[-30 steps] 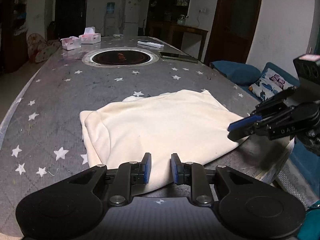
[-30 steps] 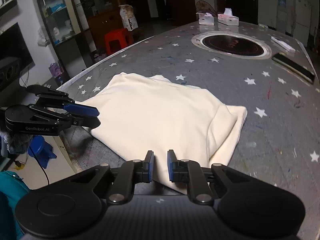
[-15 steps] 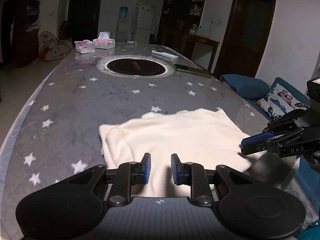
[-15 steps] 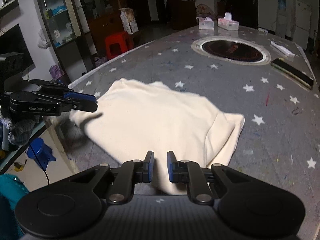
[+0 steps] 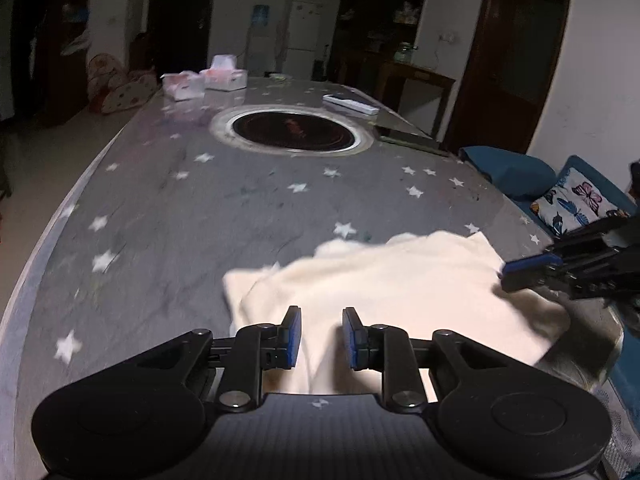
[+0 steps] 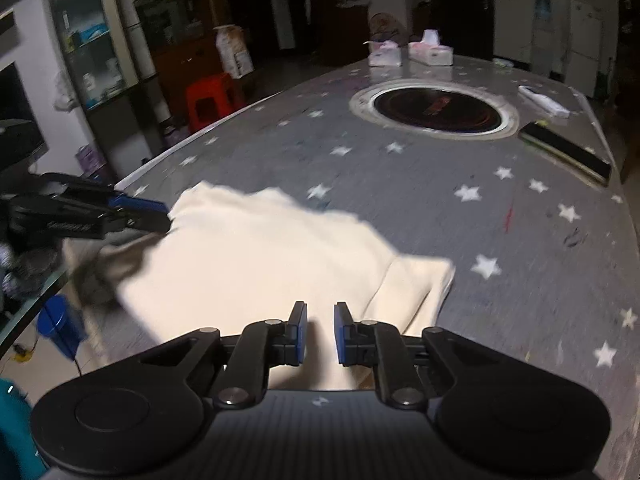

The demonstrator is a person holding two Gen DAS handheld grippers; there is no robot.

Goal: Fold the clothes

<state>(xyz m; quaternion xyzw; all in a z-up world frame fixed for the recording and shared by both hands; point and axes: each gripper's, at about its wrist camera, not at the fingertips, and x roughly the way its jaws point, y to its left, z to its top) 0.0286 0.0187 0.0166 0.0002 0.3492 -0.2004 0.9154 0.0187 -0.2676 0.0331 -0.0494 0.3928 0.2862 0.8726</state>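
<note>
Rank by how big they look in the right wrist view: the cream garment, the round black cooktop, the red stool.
1. cream garment, though nearest the camera, so partly unsure.
2. round black cooktop.
3. red stool, farthest away.

A cream garment, soft and thick like a sweatshirt, lies folded into a rough rectangle on the star-patterned bench, close to its near edge. It spreads flat just ahead of the left claw, its near hem running under the claw's tips. A doubled-over fold forms a thicker band along one side, right of the right claw. The far edge is rumpled and uneven.
</note>
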